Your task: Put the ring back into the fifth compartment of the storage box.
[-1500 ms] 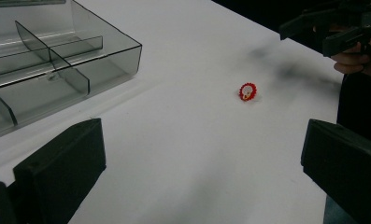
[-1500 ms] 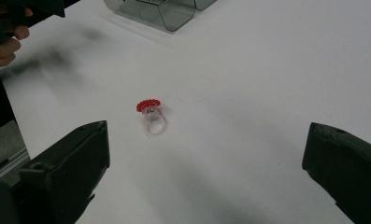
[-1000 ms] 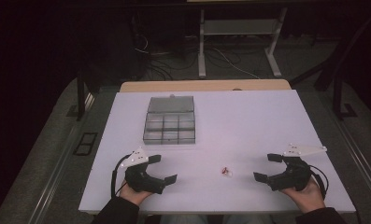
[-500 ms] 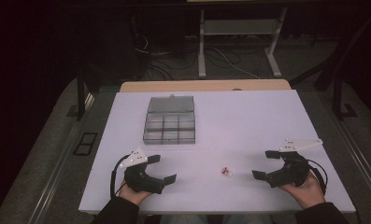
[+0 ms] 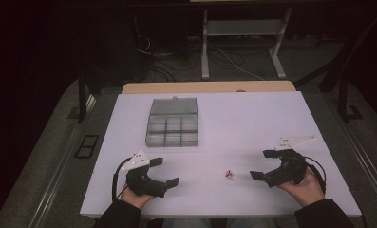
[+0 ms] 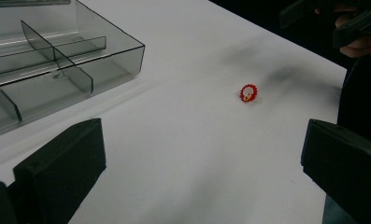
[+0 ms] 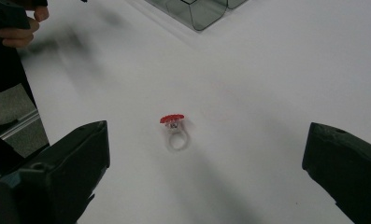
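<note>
Ring (image 7: 174,129) tiny, light, rigid, slippery; lies on table (image 5: 252,118) near box (image 5: 172,122). Pinch across band. Right hand-held gripper (image 5: 267,165) released, left hand-held gripper (image 5: 165,171) released.

Dim room, brightly lit table (image 5: 252,118), slight motion blur.

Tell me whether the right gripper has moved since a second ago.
Yes. The right gripper has shifted left along the table, closing on the small red-topped ring, which lies where it was.
</note>
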A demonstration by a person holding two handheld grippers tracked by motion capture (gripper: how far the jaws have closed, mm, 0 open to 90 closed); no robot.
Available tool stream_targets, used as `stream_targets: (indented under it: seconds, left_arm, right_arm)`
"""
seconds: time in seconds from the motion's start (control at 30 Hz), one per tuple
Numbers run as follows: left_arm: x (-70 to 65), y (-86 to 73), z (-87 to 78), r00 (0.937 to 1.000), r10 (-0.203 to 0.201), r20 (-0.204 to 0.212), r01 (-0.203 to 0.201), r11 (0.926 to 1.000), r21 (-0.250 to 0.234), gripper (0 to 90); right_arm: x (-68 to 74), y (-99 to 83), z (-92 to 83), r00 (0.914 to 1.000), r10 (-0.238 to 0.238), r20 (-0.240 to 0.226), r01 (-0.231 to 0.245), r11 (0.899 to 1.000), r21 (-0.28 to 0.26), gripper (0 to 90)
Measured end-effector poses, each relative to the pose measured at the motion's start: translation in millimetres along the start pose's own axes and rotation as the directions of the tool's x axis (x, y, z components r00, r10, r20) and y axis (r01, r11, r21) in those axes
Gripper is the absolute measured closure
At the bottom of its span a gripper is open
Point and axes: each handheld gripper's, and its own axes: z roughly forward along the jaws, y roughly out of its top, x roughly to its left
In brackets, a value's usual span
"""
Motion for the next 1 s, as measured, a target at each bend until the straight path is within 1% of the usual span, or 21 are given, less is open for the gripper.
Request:
stream_targets:
  seconds: [0.23,0.33,0.4,0.47,0.67,1.0]
  left_arm:
    - [0.1,0.0,0.0,1.0,0.0,0.002,0.0,1.0,0.0,0.0]
    - [0.0,0.0,-0.1,1.0,-0.001,0.002,0.001,1.0,-0.001,0.0]
    - [-0.1,0.0,0.0,1.0,-0.001,0.003,0.001,1.0,-0.001,0.0]
    - [-0.1,-0.1,0.2,1.0,-0.001,0.003,0.001,1.0,-0.001,0.0]
    - [-0.3,0.0,-0.1,1.0,-0.001,0.003,0.001,1.0,-0.001,0.0]
    - [-0.4,0.0,0.0,1.0,0.003,0.003,-0.003,1.0,0.0,0.0]
  right_arm:
    - [2.6,5.7,7.0,0.9998,-0.017,-0.005,0.017,1.0,0.021,0.2]
    - [3.8,7.8,10.1,0.9998,-0.016,-0.01,0.017,0.999,0.033,0.2]
    - [4.3,9.9,13.9,0.9994,-0.03,-0.014,0.03,0.999,0.039,0.2]
    - [4.9,10.4,15.1,0.9994,-0.031,-0.017,0.032,0.999,0.043,0.2]
    - [7.9,14.1,23.9,0.9985,-0.048,-0.026,0.049,0.997,0.063,0.2]
    - [10.7,16.9,36.0,0.9974,-0.061,-0.038,0.064,0.993,0.098,0.2]
